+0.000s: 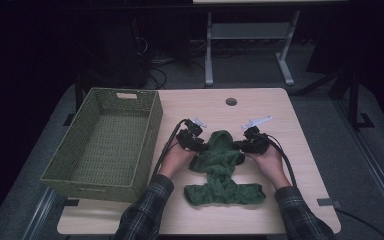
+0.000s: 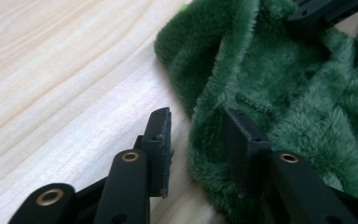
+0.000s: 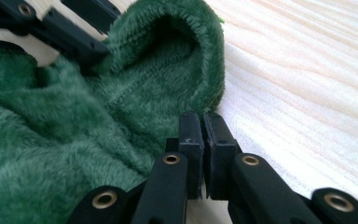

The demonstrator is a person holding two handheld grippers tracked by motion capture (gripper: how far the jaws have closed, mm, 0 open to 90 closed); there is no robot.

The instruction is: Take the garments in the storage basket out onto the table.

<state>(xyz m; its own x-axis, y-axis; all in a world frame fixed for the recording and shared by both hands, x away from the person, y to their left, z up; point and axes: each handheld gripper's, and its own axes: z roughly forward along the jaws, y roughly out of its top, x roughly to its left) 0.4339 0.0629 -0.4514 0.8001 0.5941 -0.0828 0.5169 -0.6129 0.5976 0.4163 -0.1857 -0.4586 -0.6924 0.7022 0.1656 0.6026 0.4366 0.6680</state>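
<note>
Green fleece garment point(image 1: 220, 167) lies crumpled at the middle of the table point(image 1: 300, 150), its hood toward the far side and its lower part spread toward you. Your right gripper point(image 1: 244, 145) has its jaws pressed almost together at the right edge of the hood; in the right gripper view the pads point(image 3: 189, 135) meet just at the fabric's hem, and I can't tell whether any fleece is caught between them. Check that before you lift, and re-bite deeper if it slips. Your left gripper point(image 1: 200, 146) stands partly open, with one jaw buried in the pile and the other over bare wood, so the hem sits between them without being pinched yet. Close on a full fold, not just the fluffy rim, and keep both grips level so the cloth rises evenly.

To the left, the woven green basket point(image 1: 105, 145) stands just beside your left hand point(image 1: 172, 159); its near wall is tall, so lift well clear of it. Cables trail along both wrists.
</note>
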